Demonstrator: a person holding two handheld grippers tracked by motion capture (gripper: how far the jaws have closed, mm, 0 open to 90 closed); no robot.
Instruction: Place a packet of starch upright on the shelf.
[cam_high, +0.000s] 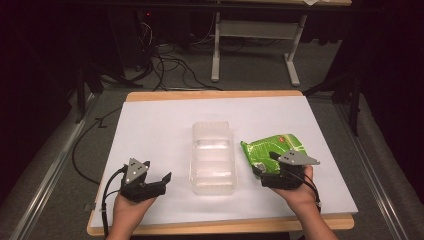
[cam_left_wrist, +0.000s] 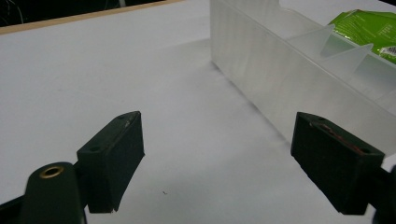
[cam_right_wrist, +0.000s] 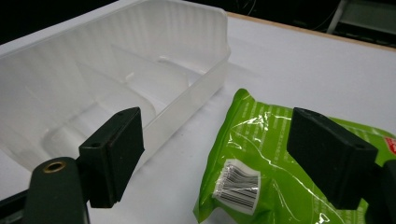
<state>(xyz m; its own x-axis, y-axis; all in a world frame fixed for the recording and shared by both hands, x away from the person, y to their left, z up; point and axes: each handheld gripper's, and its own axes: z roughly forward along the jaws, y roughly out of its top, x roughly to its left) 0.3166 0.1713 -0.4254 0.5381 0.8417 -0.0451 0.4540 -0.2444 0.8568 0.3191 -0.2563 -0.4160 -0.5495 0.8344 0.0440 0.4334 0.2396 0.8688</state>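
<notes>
Two grippers: both flank the clear ribbed plastic bin (cam_high: 213, 159) with inner dividers.
Left gripper (cam_high: 158, 176): left of the bin, jaws spread wide, nothing between them.
Green crinkly snack bag (cam_high: 272, 150): flat on the white table (cam_high: 150, 130), just right of the bin.
Right gripper (cam_high: 267, 165): right of the bin, jaws wide apart over the bag's near end, not clamped.

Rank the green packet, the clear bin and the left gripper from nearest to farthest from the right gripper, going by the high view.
1. Green packet: directly beneath the right gripper.
2. Clear bin: mid-table, just to its left.
3. Left gripper: beyond the bin, at the table's near left.
</notes>
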